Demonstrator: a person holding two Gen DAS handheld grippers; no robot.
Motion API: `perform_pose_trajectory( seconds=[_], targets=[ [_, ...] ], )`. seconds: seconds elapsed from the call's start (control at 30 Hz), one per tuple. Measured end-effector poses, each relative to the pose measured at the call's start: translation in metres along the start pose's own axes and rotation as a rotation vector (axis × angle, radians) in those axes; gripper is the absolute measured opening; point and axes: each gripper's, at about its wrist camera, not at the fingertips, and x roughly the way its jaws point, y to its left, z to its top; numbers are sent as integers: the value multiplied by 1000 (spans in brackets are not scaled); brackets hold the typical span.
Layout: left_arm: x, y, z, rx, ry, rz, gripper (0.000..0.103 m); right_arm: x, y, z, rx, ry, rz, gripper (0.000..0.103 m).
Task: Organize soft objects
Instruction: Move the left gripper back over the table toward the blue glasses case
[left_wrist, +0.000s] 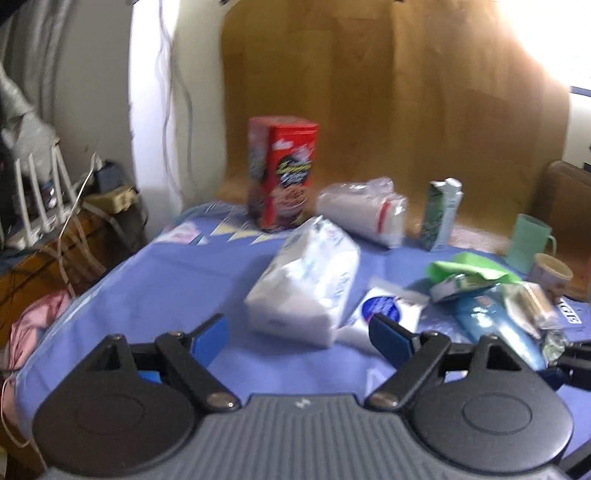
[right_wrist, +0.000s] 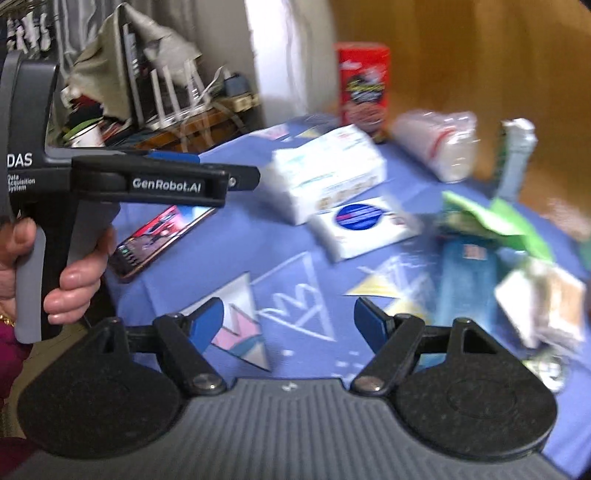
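A white tissue pack (left_wrist: 306, 280) lies on the blue cloth (left_wrist: 166, 288), just ahead of my open, empty left gripper (left_wrist: 299, 332). A small white packet with a blue oval (left_wrist: 384, 314) lies beside it, by the right fingertip. A clear bag of white rolls (left_wrist: 364, 210) lies behind. In the right wrist view my right gripper (right_wrist: 290, 321) is open and empty above the cloth (right_wrist: 258, 258), short of the tissue pack (right_wrist: 328, 170) and the small packet (right_wrist: 364, 225). The left gripper shows there held by a hand (right_wrist: 159, 181).
A red cereal box (left_wrist: 284, 173) and a green carton (left_wrist: 441, 214) stand at the back. A green cloth (left_wrist: 469, 267), blue tube (left_wrist: 495, 328), wrappers, a mint cup (left_wrist: 528, 240) and a paper cup (left_wrist: 550, 275) crowd the right. A phone (right_wrist: 159, 240) lies on the left.
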Motion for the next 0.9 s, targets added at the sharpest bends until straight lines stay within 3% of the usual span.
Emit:
perform_pose_trajectory(
  seconds=[0.23,0.9],
  targets=[
    [5,13,-4,-41,28,22,86,21,15,2,-16,39,87,80],
    [24,12,-2,-26,62,20,93,37,6,6,-2,48,75,80]
  ],
)
